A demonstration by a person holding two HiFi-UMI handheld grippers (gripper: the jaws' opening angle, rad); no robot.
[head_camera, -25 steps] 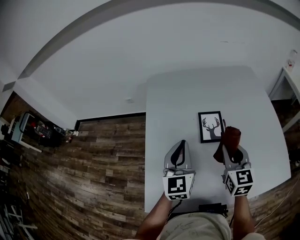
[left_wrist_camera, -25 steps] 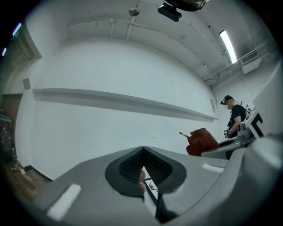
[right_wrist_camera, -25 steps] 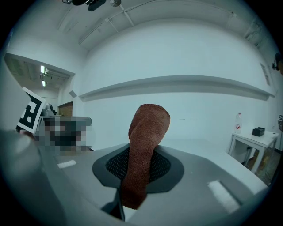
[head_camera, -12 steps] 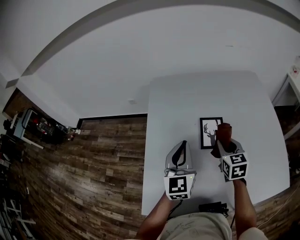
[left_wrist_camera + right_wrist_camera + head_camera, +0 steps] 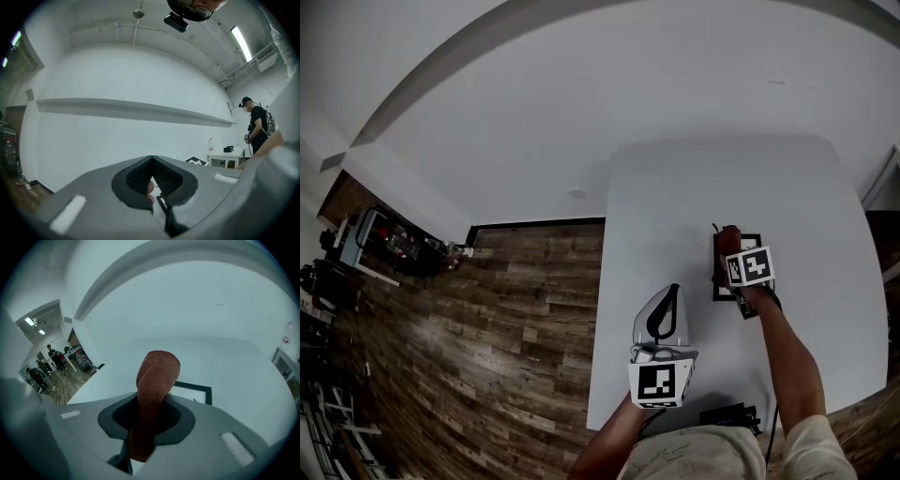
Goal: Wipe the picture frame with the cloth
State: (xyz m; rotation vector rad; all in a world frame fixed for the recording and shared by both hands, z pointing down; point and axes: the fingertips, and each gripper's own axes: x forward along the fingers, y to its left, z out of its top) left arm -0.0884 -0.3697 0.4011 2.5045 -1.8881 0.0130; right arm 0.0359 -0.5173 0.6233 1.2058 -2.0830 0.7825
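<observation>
A black picture frame point(image 5: 722, 296) with a deer print lies flat on the white table point(image 5: 675, 187). My right gripper point(image 5: 729, 251) hovers directly over it, its marker cube hiding most of the print. It is shut on a rust-red cloth point(image 5: 727, 236), which sticks out past the jaws. In the right gripper view the cloth point(image 5: 157, 380) stands up from the right gripper point(image 5: 152, 413), with the frame's far corner point(image 5: 199, 389) behind it. My left gripper point(image 5: 672, 291) rests to the left of the frame, shut with nothing in it. The left gripper point(image 5: 152, 180) points at the white wall.
Wooden floor point(image 5: 487, 328) runs along the table's left edge. A black device point(image 5: 727, 414) sits at the table's near edge by my body. A person point(image 5: 258, 124) stands by a small white table point(image 5: 227, 157) at the right. Several people point(image 5: 42, 369) stand in a far room.
My right gripper has carried the cloth forward and to the left, from beside the frame's near right corner to directly over it. The left gripper has stayed put.
</observation>
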